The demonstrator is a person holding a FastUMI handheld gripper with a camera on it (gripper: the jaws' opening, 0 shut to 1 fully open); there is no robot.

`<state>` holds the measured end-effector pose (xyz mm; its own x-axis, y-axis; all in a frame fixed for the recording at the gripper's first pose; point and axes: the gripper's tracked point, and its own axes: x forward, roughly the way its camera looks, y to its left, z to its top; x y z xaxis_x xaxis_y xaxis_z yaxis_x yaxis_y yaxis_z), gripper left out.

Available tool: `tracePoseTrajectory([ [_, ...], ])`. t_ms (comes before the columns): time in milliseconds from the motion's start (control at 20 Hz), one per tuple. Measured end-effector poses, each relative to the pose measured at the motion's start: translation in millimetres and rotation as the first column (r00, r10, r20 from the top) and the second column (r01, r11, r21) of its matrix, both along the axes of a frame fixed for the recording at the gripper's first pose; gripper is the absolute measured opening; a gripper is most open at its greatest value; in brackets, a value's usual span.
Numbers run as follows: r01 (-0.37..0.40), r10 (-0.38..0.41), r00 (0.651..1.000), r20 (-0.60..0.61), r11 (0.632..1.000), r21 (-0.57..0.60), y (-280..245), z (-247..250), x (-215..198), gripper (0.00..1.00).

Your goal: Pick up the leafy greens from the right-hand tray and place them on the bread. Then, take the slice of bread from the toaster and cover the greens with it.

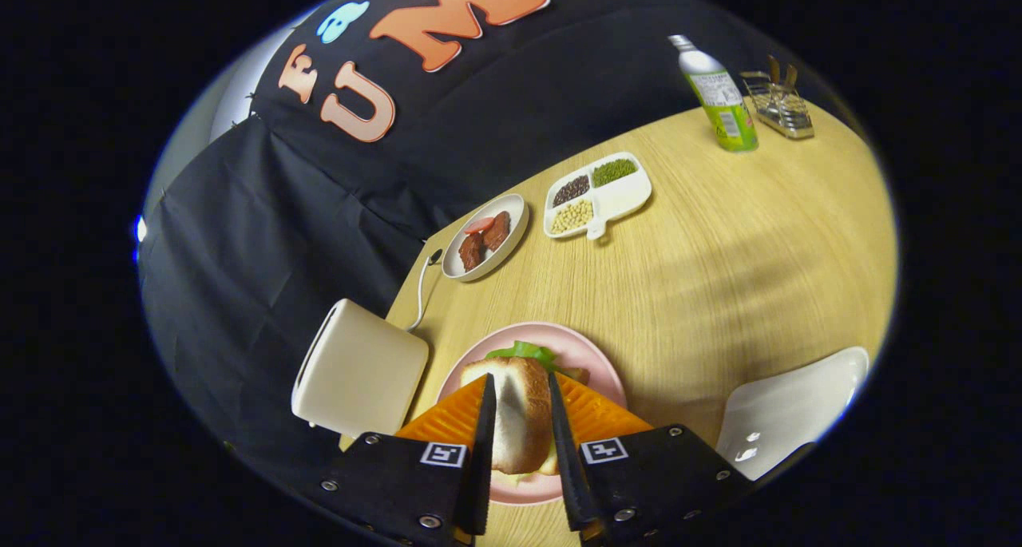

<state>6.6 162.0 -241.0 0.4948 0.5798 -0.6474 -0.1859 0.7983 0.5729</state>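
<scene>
While fingers clamp from both sides, gripper (520, 419) holds bread slice (520, 415) over pink plate (591, 355) on wooden table (718, 275). Leafy greens (527, 352) peek out just beyond slice, lying on plate. Toaster (359, 371) sits just beside plate. White tray (786, 407) lies on plate's other side. Compartment dish (619, 200) and bottle (718, 96) stand well beyond.

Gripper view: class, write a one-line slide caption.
Gripper shut on the bread slice above leafy greens on the pink plate, toaster beside it.
</scene>
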Motion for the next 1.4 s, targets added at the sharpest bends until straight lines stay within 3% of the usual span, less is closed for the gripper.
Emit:
tracePoseTrajectory([
  [200,0.065,-0.058,0.988,0.14,0.997,-0.047,-16.8,29.6,18.1,0.59],
  [350,0.109,-0.078,0.95,0.302,0.99,-0.09,-25.9,66.6,30.8,0.71],
  [500,0.168,-0.089,0.873,0.48,0.978,-0.124,-30.2,117.2,38.9,0.79],
  [700,0.257,-0.087,0.732,0.676,0.954,-0.155,-42.8,167.9,48.6,0.88],
  [950,0.275,-0.077,0.652,0.754,0.951,-0.141,-34.1,197.8,40.0,0.96],
  [1400,0.367,-0.078,0.514,0.855,0.92,-0.137,-51.9,242.7,28.5,0.97],
])
